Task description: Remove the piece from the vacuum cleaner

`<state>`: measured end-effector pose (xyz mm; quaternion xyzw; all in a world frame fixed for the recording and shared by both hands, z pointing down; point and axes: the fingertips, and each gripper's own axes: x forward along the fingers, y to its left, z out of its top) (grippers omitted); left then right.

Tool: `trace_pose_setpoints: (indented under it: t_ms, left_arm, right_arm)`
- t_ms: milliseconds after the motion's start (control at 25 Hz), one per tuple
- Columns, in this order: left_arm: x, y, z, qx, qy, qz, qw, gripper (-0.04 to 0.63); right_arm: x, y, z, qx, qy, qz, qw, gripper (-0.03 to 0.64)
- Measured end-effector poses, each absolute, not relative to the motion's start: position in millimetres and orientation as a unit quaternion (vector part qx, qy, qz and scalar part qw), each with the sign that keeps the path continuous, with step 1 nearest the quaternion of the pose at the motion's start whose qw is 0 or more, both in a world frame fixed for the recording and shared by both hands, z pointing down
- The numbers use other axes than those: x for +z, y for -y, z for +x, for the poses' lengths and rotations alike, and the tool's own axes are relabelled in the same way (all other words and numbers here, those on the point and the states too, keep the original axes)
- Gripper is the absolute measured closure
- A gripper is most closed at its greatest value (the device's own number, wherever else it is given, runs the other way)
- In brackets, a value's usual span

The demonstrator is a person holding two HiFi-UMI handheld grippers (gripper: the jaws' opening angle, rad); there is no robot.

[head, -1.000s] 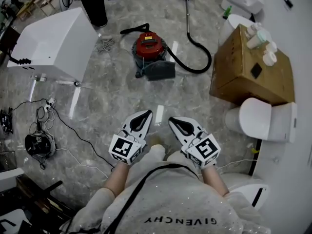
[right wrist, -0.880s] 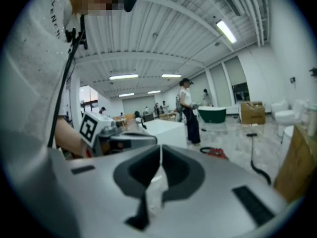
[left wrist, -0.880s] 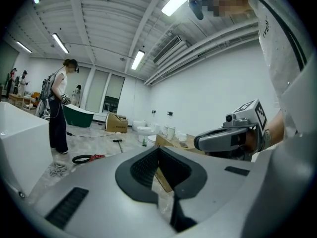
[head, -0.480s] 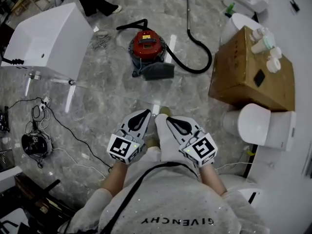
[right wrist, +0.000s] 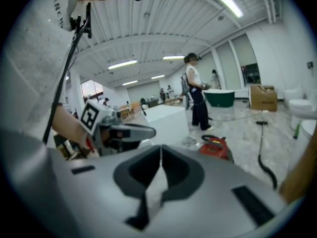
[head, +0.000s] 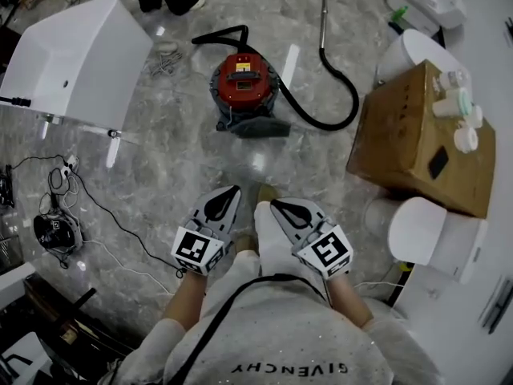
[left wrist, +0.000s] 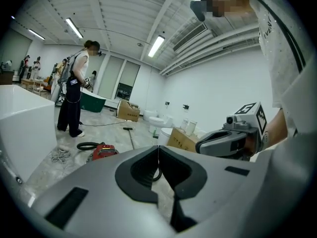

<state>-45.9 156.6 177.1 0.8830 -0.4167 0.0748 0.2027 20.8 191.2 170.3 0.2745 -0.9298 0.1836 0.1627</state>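
A red canister vacuum cleaner (head: pixel 243 80) stands on the grey marble floor ahead of me, its black hose (head: pixel 330 107) curling right to a long wand (head: pixel 323 6). A dark grey piece (head: pixel 260 126) lies against its near side. The vacuum cleaner (left wrist: pixel 103 151) is small in the left gripper view, and the vacuum cleaner (right wrist: pixel 216 147) shows again in the right gripper view. My left gripper (head: pixel 227 197) and right gripper (head: pixel 280 208) are held side by side near my body, well short of the vacuum. Both are shut, with nothing between the jaws.
A white bathtub (head: pixel 68 58) stands at the left, with cables and a black device (head: pixel 54 231) on the floor below it. A cardboard box (head: pixel 417 139) with bottles on it and white toilets (head: pixel 425 229) line the right side. A person (left wrist: pixel 74 95) stands beyond the vacuum.
I have walked forward: the vacuum cleaner and the box sit lower and nearer in the head view. Both grippers stay shut, side by side in front of me.
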Motion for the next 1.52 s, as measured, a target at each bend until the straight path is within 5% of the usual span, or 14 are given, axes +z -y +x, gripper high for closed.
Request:
trace_pose_setpoints:
  t_ms: [1520]
  left_arm:
    - [474.1,24.7,-23.2,0.165,0.387,0.864,0.276,0.572]
  right_arm:
    - [451.7,-8.0,17.6,0.212,0.913,0.213,0.275,0.599]
